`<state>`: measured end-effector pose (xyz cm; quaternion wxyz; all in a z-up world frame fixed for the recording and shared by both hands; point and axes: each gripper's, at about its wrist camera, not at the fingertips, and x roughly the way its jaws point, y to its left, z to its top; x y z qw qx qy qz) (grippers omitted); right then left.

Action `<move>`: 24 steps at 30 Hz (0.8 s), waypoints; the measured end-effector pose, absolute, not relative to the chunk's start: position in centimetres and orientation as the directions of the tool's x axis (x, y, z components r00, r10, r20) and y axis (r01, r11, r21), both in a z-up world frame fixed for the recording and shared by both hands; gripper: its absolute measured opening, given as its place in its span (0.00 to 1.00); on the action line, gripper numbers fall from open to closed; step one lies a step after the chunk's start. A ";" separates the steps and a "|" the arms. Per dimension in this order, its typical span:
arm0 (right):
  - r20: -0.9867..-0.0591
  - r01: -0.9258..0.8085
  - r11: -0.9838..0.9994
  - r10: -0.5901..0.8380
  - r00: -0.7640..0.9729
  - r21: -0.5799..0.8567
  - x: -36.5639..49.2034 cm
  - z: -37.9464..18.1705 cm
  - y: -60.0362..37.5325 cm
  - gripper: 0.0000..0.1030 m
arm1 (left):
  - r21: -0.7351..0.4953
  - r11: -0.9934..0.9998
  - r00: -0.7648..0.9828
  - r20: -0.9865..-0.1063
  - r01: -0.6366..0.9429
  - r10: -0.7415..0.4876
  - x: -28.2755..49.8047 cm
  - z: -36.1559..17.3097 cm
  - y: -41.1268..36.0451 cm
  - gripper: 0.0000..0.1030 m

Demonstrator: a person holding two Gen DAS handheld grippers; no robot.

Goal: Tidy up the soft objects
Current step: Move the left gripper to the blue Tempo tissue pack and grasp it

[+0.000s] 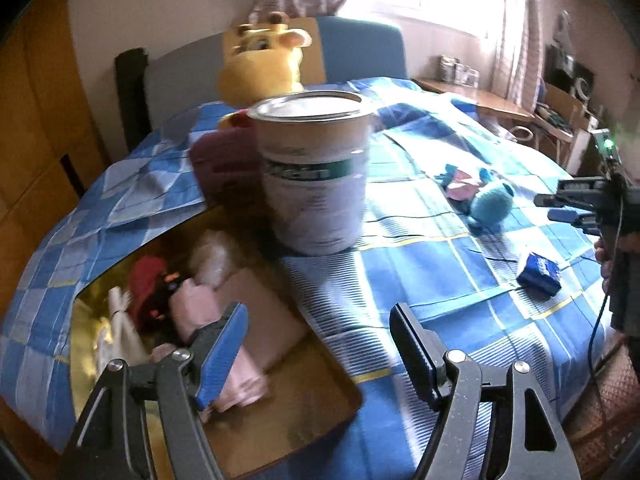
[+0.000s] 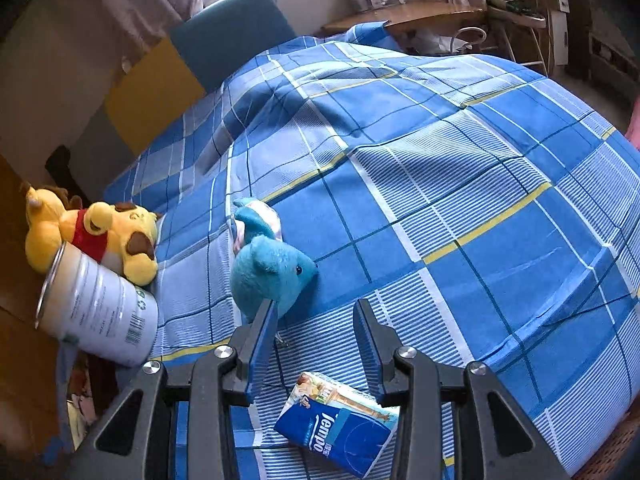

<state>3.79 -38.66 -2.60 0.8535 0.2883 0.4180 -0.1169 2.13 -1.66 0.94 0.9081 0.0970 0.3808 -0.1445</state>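
A blue Tempo tissue pack (image 2: pixel 338 426) lies on the checked bedspread (image 2: pixel 480 200) right under the right gripper (image 2: pixel 316 344), whose jaws stand apart with nothing between them. Just beyond its left finger sits a blue plush toy (image 2: pixel 272 276) (face turned right), and further left a yellow bear plush (image 2: pixel 108 236) leans behind a white tin can (image 2: pixel 100 320). The left gripper (image 1: pixel 320 356), jaws also spread and empty, hovers over the edge of a gold tray (image 1: pixel 312 412) holding pink folded cloths (image 1: pixel 236 368), a red item (image 1: pixel 148 284) and other soft pieces too blurred to name. The can stands just past the tray.
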 end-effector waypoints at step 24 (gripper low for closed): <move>-0.727 0.571 0.607 0.015 0.687 0.552 0.4 -2.6 -43.7 0.38 | 0.012 0.810 0.501 -0.791 0.586 -0.351 4.3 -2.3 -13.8 0.72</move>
